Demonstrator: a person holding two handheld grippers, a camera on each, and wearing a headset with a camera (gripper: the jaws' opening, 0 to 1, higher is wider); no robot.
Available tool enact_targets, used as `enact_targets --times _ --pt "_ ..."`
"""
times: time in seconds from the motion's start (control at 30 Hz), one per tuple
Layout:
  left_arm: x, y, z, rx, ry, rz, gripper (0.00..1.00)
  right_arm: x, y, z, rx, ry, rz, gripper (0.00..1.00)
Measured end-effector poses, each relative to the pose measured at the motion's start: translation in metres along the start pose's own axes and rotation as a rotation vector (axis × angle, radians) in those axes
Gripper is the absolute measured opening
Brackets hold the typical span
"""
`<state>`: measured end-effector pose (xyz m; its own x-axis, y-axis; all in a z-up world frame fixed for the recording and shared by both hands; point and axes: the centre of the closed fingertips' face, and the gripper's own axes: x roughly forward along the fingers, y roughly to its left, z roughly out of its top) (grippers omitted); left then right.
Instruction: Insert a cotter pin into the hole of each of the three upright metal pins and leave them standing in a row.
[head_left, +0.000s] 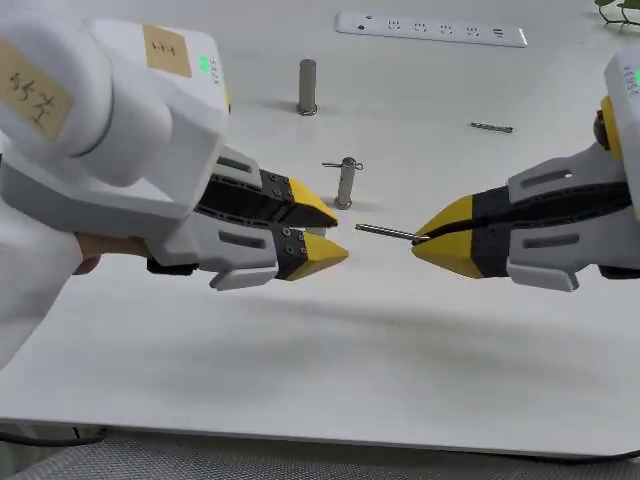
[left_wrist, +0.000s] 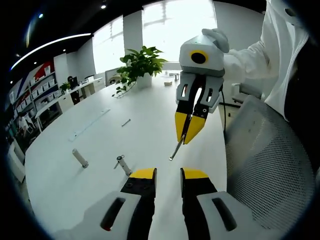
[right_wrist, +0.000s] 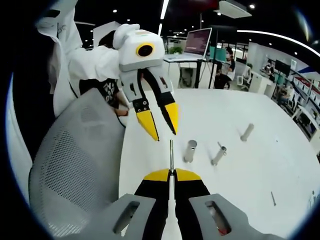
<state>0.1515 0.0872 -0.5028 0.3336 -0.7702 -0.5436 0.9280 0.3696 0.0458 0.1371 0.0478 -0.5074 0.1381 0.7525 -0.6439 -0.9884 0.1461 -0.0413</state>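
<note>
Grasps a cotter pin (head_left: 385, 232) by one end in the tightly clenched right gripper (head_left: 425, 240), free end level and aimed left, probably so as to meet a cross hole side-on. Holds the left gripper (head_left: 338, 233) released, jaws apart, tips right by the near metal pin (right_wrist: 190, 150). Cannot tell whether around it or only beside it, nor whether touching. Seems placed there to steady that upright piece against the push of insertion. Brings the cotter pin's free end near the left gripper's tips, yet clear of the near metal pin.

Farther off, finds the middle metal pin (head_left: 346, 185) upright with a fitted cotter pin (head_left: 338, 165) through its top, and the far metal pin (head_left: 307, 87) upright and bare. Makes a loose line of three running away from the person. Reads as one done, one in hand, one to go, judging from the layout alone. Has a spare cotter pin (head_left: 492, 127) lying flat at the far right, well apart, presumably meant for the last.

Sets everything on a smooth white table (head_left: 300, 340), with a white power strip (head_left: 430, 28) along the far side. Beyond, takes in a bright open office — potted plant (left_wrist: 140, 62), tall windows, shelving — and a grey mesh chair (left_wrist: 270, 165) at the near edge.
</note>
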Motion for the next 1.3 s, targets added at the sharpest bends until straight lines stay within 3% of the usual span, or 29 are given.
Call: enact_targets --times 0.17,0.37,0.43,0.6,0.83,1.0,1.3 --pt "0.003 0.024 -0.007 -0.021 0.020 0.052 0.20 0.014 -0.008 -0.001 -0.003 0.017 0.005 0.00" --pt "0.010 0.035 -0.014 -0.003 0.064 0.054 0.20 0.022 -0.020 -0.012 0.002 0.043 0.010 0.00" --pt "0.016 0.039 -0.022 0.018 0.096 0.044 0.20 0.025 -0.026 -0.015 0.008 0.051 0.011 0.00" --pt "0.026 0.043 -0.035 0.032 0.134 0.019 0.20 0.030 -0.037 -0.025 0.020 0.065 0.011 0.00" --pt "0.032 0.046 -0.043 0.062 0.165 -0.009 0.18 0.038 -0.045 -0.032 0.029 0.068 0.017 0.00" --pt "0.035 0.043 -0.045 0.083 0.177 -0.045 0.16 0.043 -0.045 -0.033 0.027 0.074 0.025 0.00" --pt "0.036 0.039 -0.040 0.105 0.176 -0.063 0.10 0.048 -0.046 -0.034 0.021 0.076 0.037 0.00"
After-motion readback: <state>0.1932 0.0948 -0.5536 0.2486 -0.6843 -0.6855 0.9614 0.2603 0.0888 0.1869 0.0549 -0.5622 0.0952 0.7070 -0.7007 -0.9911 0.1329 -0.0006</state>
